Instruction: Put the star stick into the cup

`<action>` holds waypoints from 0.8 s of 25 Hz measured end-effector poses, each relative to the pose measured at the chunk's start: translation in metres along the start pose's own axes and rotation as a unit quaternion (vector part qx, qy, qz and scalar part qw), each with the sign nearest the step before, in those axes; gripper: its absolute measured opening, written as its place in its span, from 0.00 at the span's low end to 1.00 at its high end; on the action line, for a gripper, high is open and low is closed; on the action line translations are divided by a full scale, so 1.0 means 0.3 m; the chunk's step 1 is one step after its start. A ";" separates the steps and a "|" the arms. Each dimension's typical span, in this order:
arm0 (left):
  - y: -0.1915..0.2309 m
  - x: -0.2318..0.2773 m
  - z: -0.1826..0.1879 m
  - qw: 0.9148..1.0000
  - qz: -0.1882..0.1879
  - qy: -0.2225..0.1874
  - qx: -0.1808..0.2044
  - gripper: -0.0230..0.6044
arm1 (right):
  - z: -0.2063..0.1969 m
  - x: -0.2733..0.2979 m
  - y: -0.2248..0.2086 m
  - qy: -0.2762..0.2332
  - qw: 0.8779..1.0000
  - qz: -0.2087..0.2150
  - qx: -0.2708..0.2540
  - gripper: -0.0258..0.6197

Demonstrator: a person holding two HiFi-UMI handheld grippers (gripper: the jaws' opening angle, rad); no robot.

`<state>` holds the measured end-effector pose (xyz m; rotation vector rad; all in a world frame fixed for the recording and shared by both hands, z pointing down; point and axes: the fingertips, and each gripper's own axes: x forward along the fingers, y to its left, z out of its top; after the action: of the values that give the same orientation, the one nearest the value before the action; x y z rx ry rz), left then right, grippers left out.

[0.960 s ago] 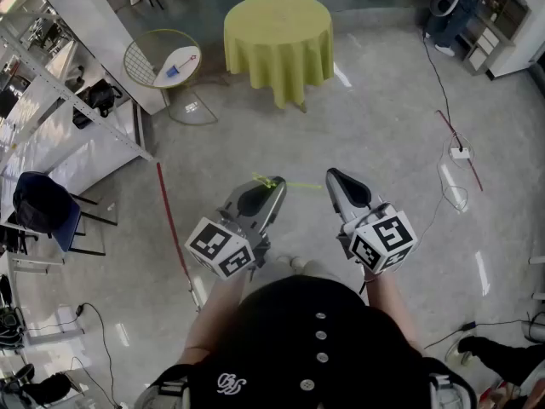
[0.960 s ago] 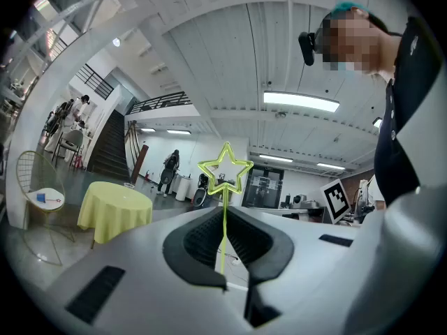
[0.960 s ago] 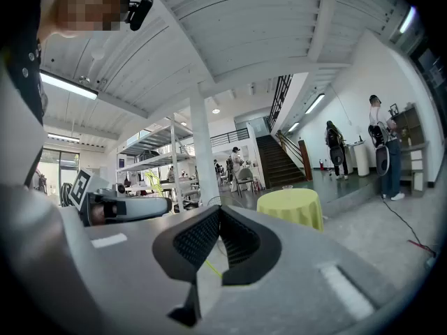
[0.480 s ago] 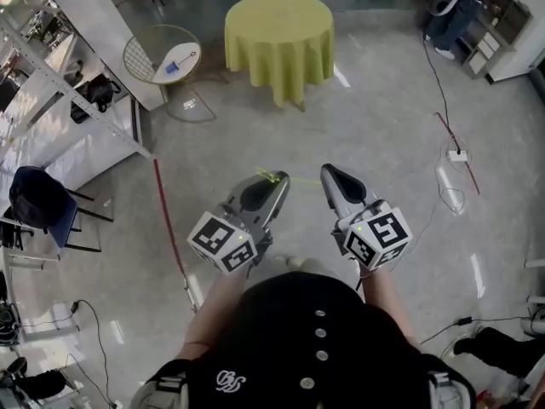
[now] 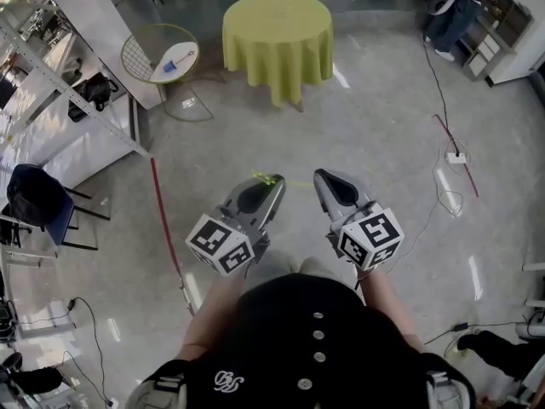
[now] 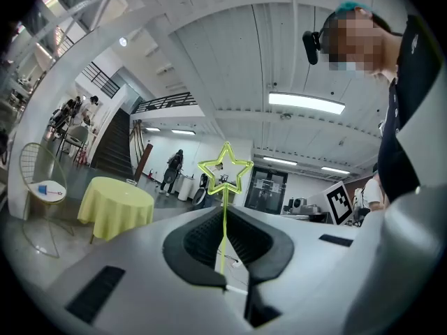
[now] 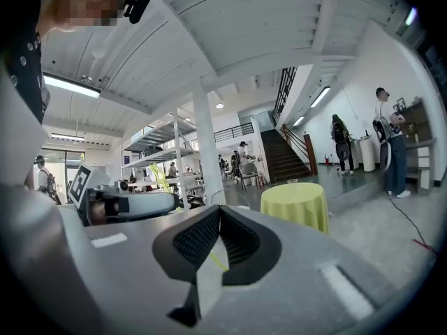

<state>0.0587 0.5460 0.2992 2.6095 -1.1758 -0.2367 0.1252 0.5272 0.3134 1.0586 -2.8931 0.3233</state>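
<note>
**Star stick pinched in left gripper, open floor ahead**

The yellow-green star stick (image 6: pixel 225 176) is pinched between the pressed-together jaws of the left gripper (image 6: pixel 223 218), and its star pokes past the tips. Just beside it at 3 o'clock, the right gripper (image 7: pixel 218 218) is pressed together on nothing. Bare grey floor (image 5: pixel 366 118) runs to the round surface (image 5: pixel 278 32) under a yellow-green cloth at 12 o'clock. A small clear cup (image 6: pixel 130 182) stands near its edge. A red floor line (image 5: pixel 166 220) lies at 9 o'clock and cables (image 5: pixel 456 156) at 3.
</note>
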 end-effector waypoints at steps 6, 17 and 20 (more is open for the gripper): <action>0.008 0.040 -0.027 1.000 -0.005 0.014 0.002 0.07 | -0.029 0.025 -0.053 -0.004 1.000 -0.006 0.030 0.04; 0.172 0.188 -0.003 1.000 -0.011 0.019 -0.012 0.07 | -0.023 0.183 -0.222 -0.013 0.998 -0.030 0.050 0.04; 0.256 0.245 0.020 1.000 -0.015 0.014 -0.012 0.07 | 0.002 0.263 -0.272 -0.015 0.998 -0.029 0.046 0.04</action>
<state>0.0511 0.4408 0.3144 2.6037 -1.1178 -0.2191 0.1172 0.4163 0.3363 1.1698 -2.8919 0.4462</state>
